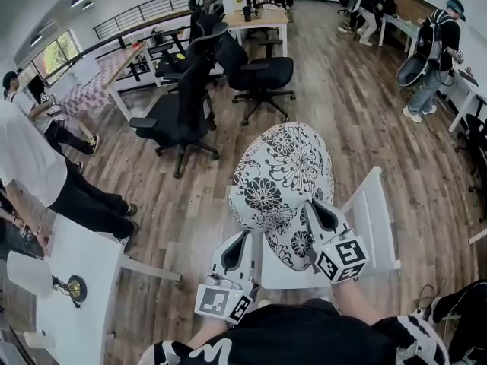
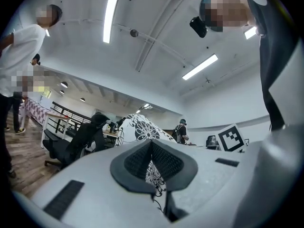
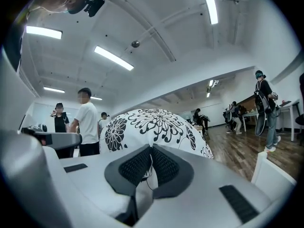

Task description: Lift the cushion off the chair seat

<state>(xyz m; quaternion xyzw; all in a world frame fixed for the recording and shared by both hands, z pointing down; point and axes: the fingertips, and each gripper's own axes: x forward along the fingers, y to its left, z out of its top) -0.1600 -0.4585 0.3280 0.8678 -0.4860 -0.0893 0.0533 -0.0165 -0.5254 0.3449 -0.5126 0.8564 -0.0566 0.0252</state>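
Note:
A white cushion [image 1: 281, 177] with black flower print hangs in the air above the white chair [image 1: 377, 219]. Its near edge is pinched at two points. My left gripper [image 1: 245, 238] is shut on the cushion's lower left corner, and the fabric [image 2: 153, 175] shows between its dark pads. My right gripper [image 1: 313, 207] is shut on the right edge, higher up than the left. In the right gripper view the cushion [image 3: 152, 127] bulges beyond the jaws and a fold of cloth runs down between the pads. The chair seat [image 1: 285, 276] lies bare below.
A white table [image 1: 72, 295] with a small round object stands at the lower left, a person in a white shirt [image 1: 30, 166] beside it. Black office chairs [image 1: 183, 112] and desks fill the far side. Other people stand at the right and back. Wooden floor [image 1: 365, 120] stretches between.

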